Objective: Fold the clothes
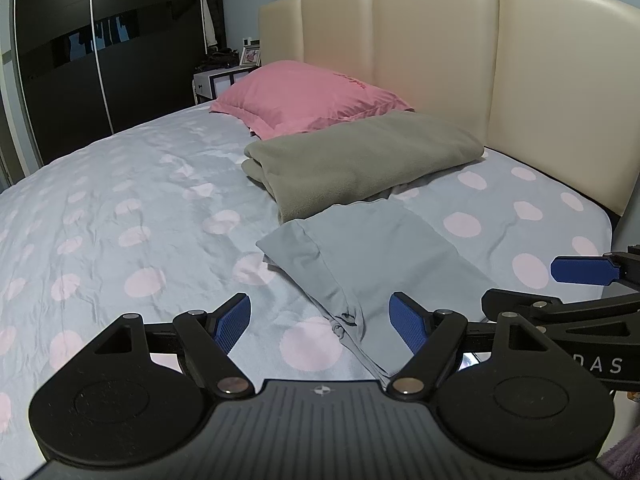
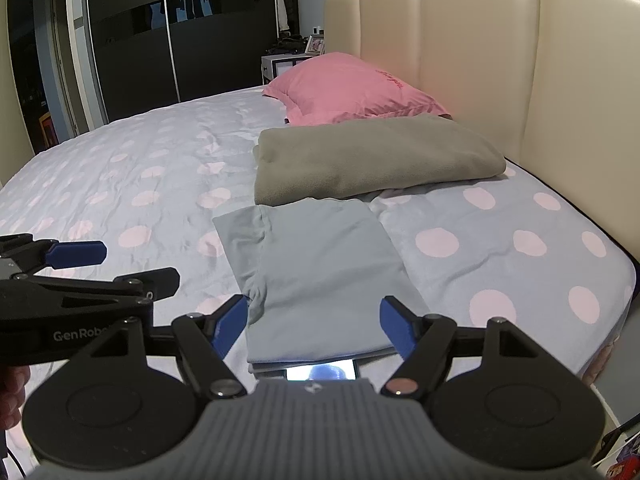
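A pale grey-blue garment (image 2: 320, 272) lies folded flat on the dotted bed sheet (image 2: 500, 240), its near edge between my right gripper's (image 2: 314, 322) blue pads. That gripper stands open just above the cloth, holding nothing. In the left wrist view the same garment (image 1: 360, 256) runs away from my left gripper (image 1: 320, 322), which is also open, with the bunched left edge of the garment between its pads but not pinched. The right gripper's blue fingers (image 1: 580, 270) show at the right edge of that view. A lit phone screen (image 2: 322, 374) lies at the garment's near edge.
A folded olive-grey blanket (image 2: 372, 160) lies just behind the garment, with a pink pillow (image 2: 352, 90) beyond it against the cream padded headboard (image 2: 480, 60). A dark sliding wardrobe (image 2: 168, 40) and a bedside table (image 2: 284, 66) stand at the far side. Open dotted sheet (image 1: 120, 208) spreads left.
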A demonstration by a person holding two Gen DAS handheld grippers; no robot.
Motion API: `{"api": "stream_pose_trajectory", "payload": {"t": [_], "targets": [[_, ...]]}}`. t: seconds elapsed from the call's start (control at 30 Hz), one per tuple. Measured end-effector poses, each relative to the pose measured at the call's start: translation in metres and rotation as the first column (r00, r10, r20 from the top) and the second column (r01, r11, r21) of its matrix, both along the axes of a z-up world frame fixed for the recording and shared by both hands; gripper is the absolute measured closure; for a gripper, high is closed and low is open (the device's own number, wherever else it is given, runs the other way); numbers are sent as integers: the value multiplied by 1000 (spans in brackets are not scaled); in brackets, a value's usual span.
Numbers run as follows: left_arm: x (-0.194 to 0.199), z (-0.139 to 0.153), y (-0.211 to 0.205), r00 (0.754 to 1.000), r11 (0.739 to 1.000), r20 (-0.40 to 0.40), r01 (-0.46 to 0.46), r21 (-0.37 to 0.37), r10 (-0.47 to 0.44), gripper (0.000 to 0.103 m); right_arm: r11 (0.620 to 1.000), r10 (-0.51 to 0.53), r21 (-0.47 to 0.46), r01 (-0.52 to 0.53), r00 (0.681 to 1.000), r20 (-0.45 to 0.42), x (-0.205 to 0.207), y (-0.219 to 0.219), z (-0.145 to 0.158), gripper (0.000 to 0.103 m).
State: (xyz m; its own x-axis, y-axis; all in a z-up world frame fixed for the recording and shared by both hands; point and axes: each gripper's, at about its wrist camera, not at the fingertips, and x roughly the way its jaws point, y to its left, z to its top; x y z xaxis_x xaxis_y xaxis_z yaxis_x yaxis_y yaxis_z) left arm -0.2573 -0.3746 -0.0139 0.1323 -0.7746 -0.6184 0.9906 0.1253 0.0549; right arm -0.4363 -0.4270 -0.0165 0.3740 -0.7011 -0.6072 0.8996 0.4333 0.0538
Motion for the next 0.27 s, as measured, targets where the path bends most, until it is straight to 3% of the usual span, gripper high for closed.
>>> {"api": "stream_pose_trajectory", "payload": {"t": [0.27], "targets": [[1,-2,2,1000,1000,-7,-2,-2,2,27,1000,4,3,-4,1000,2,-2,-1,-1,28]]}}
